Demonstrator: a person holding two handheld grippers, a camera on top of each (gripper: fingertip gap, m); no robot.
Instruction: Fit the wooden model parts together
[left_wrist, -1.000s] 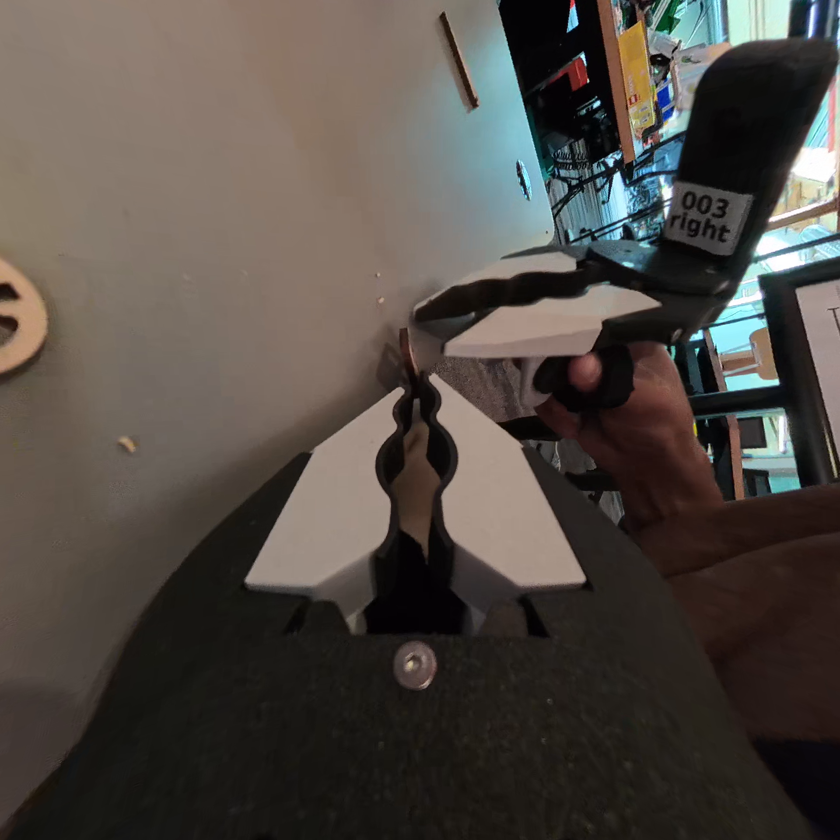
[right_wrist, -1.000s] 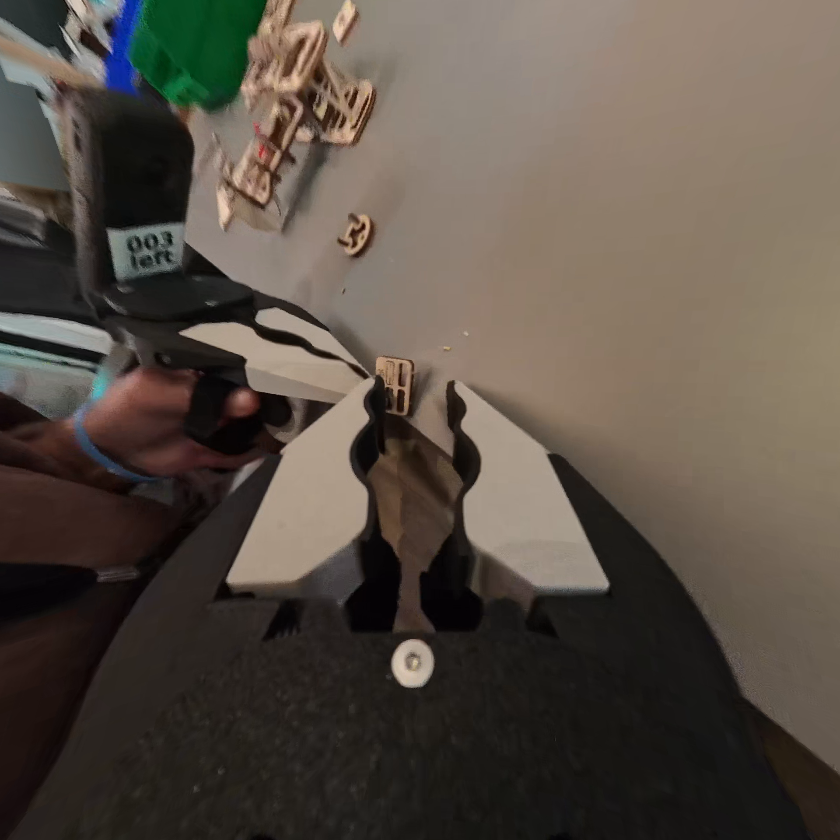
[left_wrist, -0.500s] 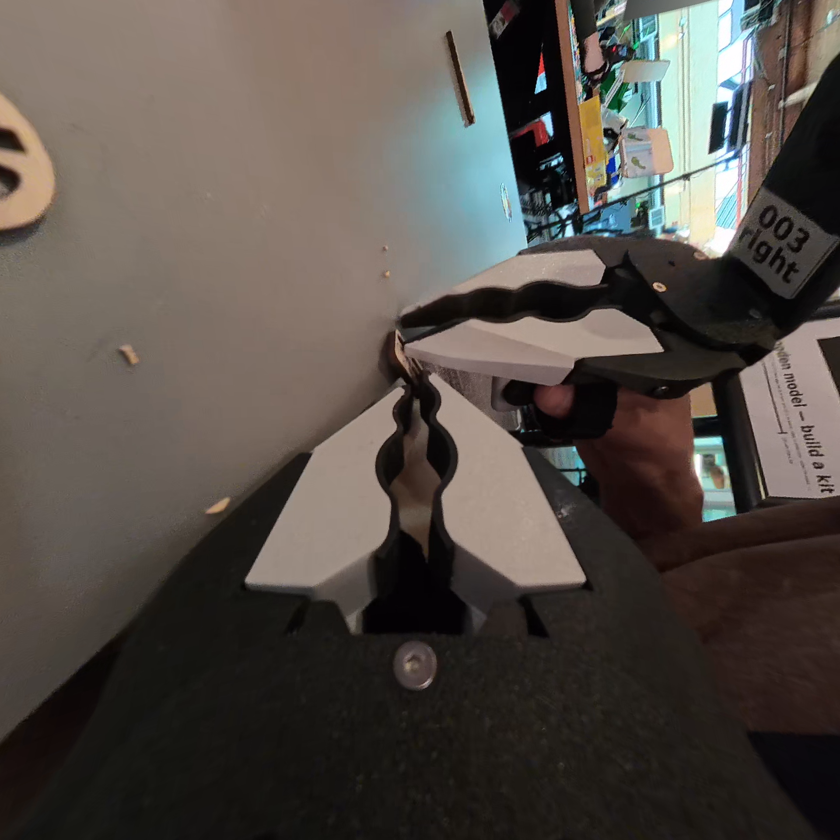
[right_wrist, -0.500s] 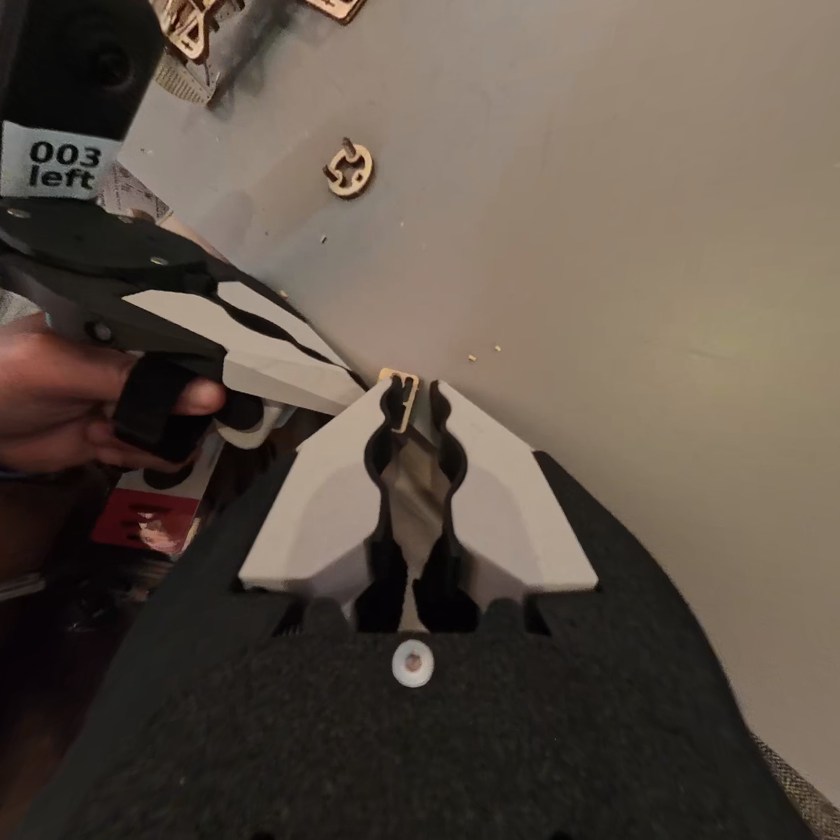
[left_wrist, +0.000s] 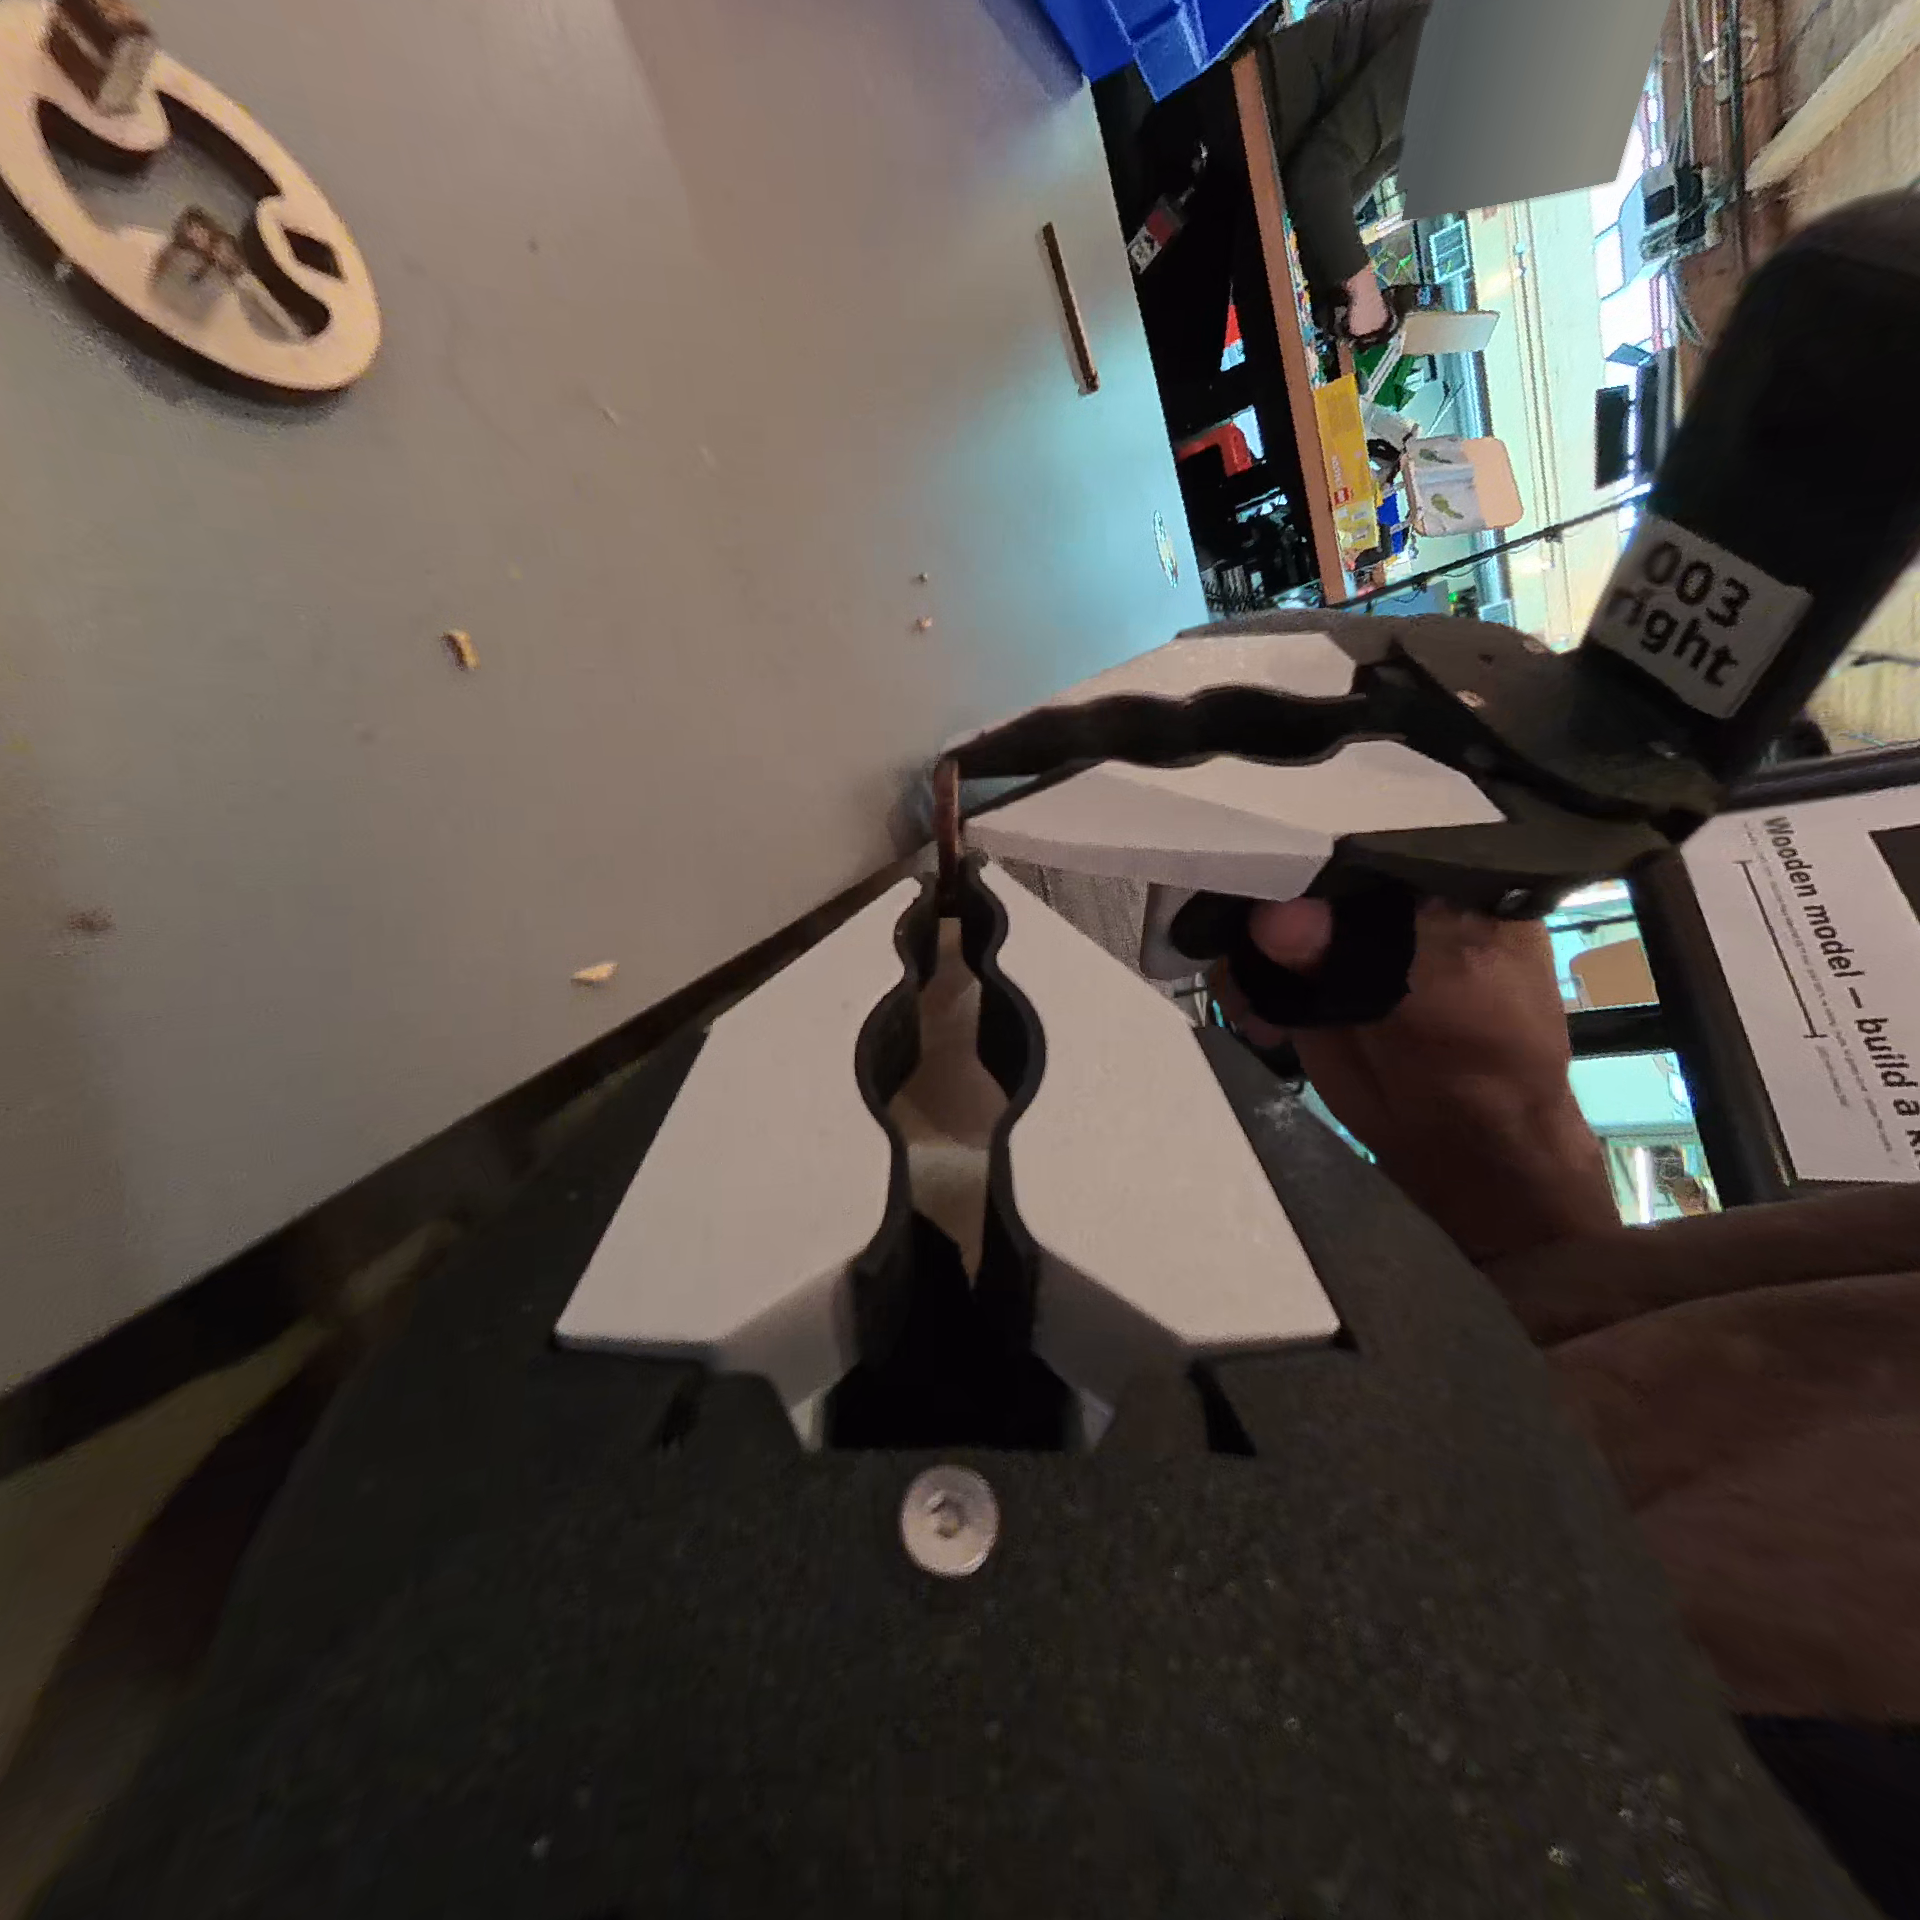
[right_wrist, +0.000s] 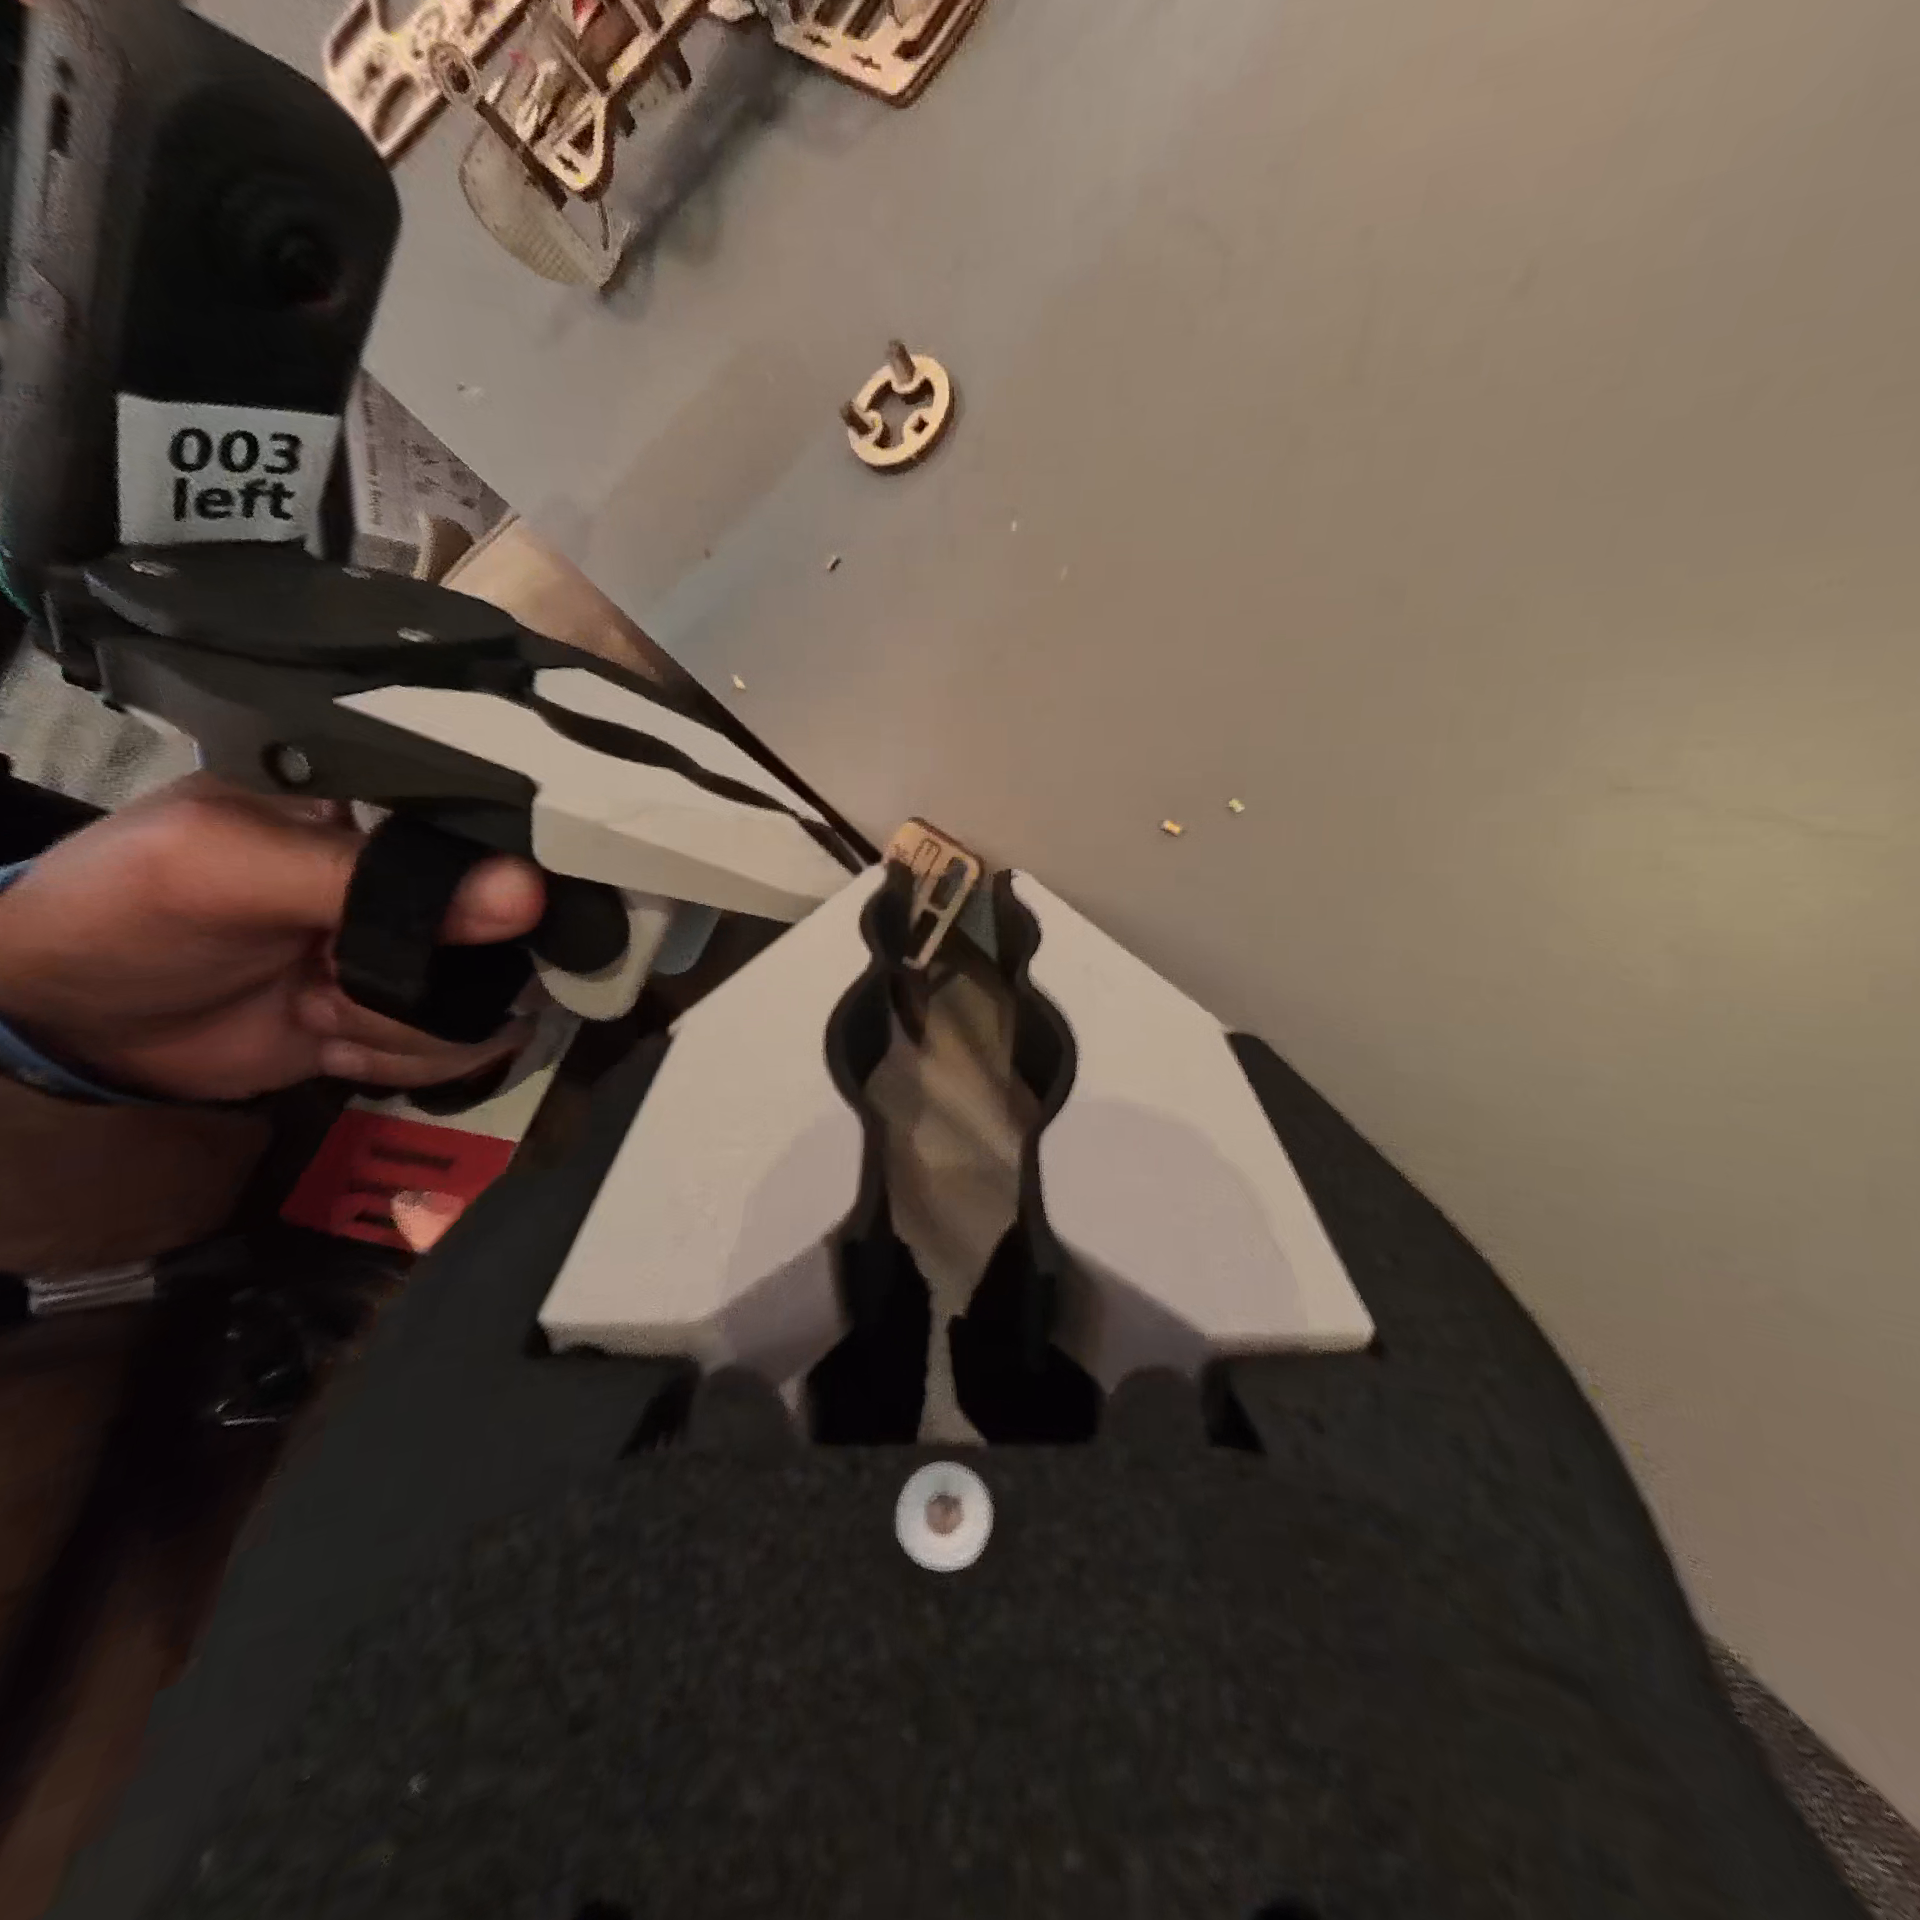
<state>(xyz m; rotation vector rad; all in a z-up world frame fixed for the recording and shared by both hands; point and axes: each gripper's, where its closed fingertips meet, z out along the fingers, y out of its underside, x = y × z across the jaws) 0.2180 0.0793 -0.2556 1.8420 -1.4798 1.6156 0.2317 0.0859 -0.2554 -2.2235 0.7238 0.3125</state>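
A small slotted wooden piece (right_wrist: 938, 891) is held just off the edge of the grey table (right_wrist: 1455, 623). In the left wrist view it shows edge-on (left_wrist: 947, 831). My left gripper (left_wrist: 948, 900) is shut on its lower end, pinching its flat faces. My right gripper (right_wrist: 943, 885) comes in from the right, also seen in the left wrist view (left_wrist: 961, 795). Its jaws are closed down around the piece's upper part. The left gripper shows in the right wrist view (right_wrist: 871, 854), reaching in from the left.
A round wooden disc with cutouts (right_wrist: 899, 421) lies on the table, also in the left wrist view (left_wrist: 187, 218). A partly built wooden model (right_wrist: 582, 94) stands farther back. A thin wooden strip (left_wrist: 1070, 312) and several wood crumbs lie about. A framed sign (left_wrist: 1818, 987) stands beyond the table edge. Less than 4 cm separates the two grippers' tips. The partly built wooden model (right_wrist: 582, 94) is about 20 cm from both grippers' fingertips.
My right gripper's jaws have narrowed from wide open to close around the piece. Both grippers have swung and come nearer the table edge, still meeting at the piece.
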